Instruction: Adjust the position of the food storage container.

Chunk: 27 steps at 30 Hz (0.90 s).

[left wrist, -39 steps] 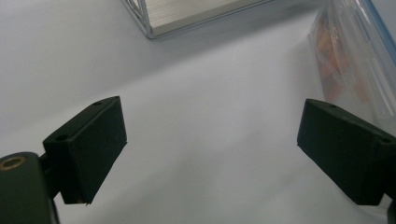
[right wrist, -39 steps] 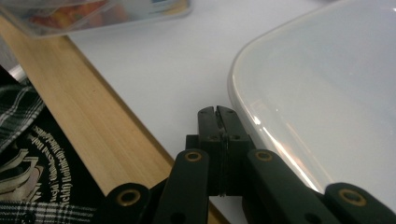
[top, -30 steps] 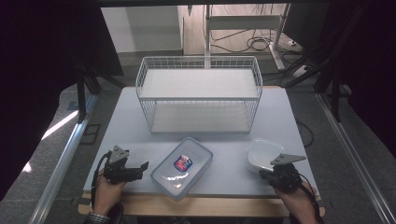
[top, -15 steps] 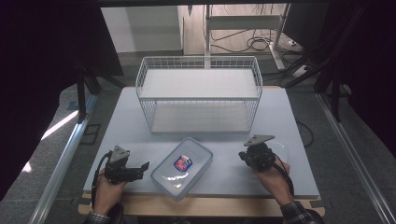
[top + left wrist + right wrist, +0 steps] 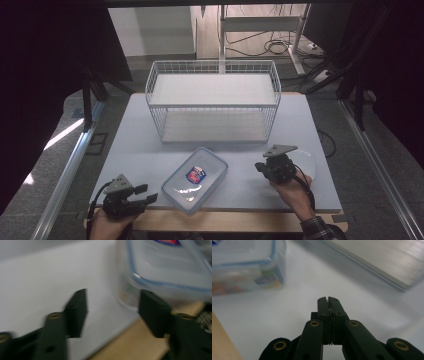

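The box (image 5: 195, 179) is clear with a blue rim and a red and blue label. The basket (image 5: 214, 100) is white wire. The table (image 5: 150, 150) is pale grey with a wooden edge. Both grippers are black.

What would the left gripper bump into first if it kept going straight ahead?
Probably the clear plastic box. The left gripper has just been closing its jaws, with nothing between them, and the box's near corner sits right ahead, by one jaw. The blur makes the depth unsure.
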Tool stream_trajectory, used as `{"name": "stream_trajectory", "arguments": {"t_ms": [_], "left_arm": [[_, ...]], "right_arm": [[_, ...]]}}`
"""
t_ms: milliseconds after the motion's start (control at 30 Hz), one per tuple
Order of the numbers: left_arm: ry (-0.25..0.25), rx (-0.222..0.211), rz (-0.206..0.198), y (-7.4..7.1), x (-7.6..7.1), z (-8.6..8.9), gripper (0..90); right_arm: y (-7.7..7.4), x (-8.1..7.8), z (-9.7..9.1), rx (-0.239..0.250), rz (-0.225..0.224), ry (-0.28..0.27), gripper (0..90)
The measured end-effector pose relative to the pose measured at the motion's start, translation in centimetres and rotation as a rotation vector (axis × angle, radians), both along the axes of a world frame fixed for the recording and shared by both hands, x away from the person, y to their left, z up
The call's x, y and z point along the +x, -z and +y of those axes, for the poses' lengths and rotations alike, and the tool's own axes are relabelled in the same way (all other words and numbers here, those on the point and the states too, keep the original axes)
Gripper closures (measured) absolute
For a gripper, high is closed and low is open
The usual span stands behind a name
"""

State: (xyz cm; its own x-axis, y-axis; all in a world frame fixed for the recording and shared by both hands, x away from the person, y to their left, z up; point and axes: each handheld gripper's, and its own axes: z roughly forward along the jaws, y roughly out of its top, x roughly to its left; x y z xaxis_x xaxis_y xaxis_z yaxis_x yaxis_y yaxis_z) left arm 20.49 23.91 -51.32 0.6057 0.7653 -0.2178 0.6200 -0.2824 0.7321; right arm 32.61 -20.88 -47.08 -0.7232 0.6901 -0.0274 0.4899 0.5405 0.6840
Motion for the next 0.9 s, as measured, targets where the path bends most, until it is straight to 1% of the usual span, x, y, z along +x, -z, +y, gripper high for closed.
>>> {"name": "stream_trajectory", "arguments": {"t_ms": [33, 67, 100, 133, 167, 200, 300, 367, 400, 433, 500, 600, 633, 733, 833, 900], "left_arm": [[0.038, 0.012, 0.022, 0.0, -0.1, -0.5, 60.4], [0.053, 0.013, 0.038, 0.0, -0.1, -0.8, 69.9], [0.078, 0.020, 0.062, 0.1, 0.0, -1.0, 75.5], [0.092, 0.034, 0.073, 0.2, 0.0, -1.4, 79.6], [0.100, 0.046, 0.087, 0.3, 0.1, -1.7, 82.1], [0.110, 0.051, 0.097, 0.4, 0.2, -1.9, 84.9], [0.123, 0.061, 0.111, 0.7, 0.6, -3.1, 84.9], [0.123, 0.079, 0.112, 0.7, 1.0, -4.0, 83.8], [0.125, 0.103, 0.116, 0.7, 1.2, -4.3, 83.0], [0.117, 0.112, 0.110, 0.7, 1.3, -4.5, 83.0], [0.096, 0.106, 0.107, 0.8, 1.6, -4.7, 82.8], [0.075, 0.126, 0.110, 1.0, 2.2, -4.7, 82.7], [0.069, 0.127, 0.111, 1.1, 2.5, -4.8, 82.4], [0.053, 0.156, 0.118, 1.3, 3.4, -4.9, 82.3], [0.039, 0.149, 0.125, 1.5, 4.3, -4.8, 82.4], [0.021, 0.117, 0.134, 1.7, 5.0, -4.5, 82.0]], "right_arm": [[0.0, 0.1, 0.4, 0.013, 0.005, -0.013, 88.7], [0.1, 0.3, 1.0, 0.025, 0.012, -0.027, 89.1], [0.2, 0.4, 1.4, 0.030, 0.018, -0.033, 89.2], [0.3, 0.6, 1.9, 0.044, 0.023, -0.036, 89.2], [0.3, 0.9, 2.4, 0.052, 0.036, -0.038, 89.3], [0.5, 1.1, 2.9, 0.063, 0.039, -0.047, 89.3], [0.8, 1.9, 4.7, 0.069, 0.053, -0.075, 89.3], [1.1, 2.3, 5.8, 0.051, 0.054, -0.082, 89.3], [1.5, 2.8, 6.7, 0.042, 0.058, -0.100, 89.3], [1.5, 2.8, 6.7, 0.042, 0.058, -0.100, 89.3], [1.7, 3.0, 7.1, 0.036, 0.065, -0.100, 89.4], [1.9, 3.1, 6.9, 0.034, 0.082, -0.103, 89.6], [1.9, 3.1, 6.7, 0.034, 0.084, -0.103, 89.6], [1.6, 2.8, 6.2, 0.034, 0.086, -0.099, 89.7], [1.4, 2.5, 5.6, 0.045, 0.099, -0.106, 89.6], [1.3, 2.4, 5.2, 0.054, 0.118, -0.113, 89.6]]}}
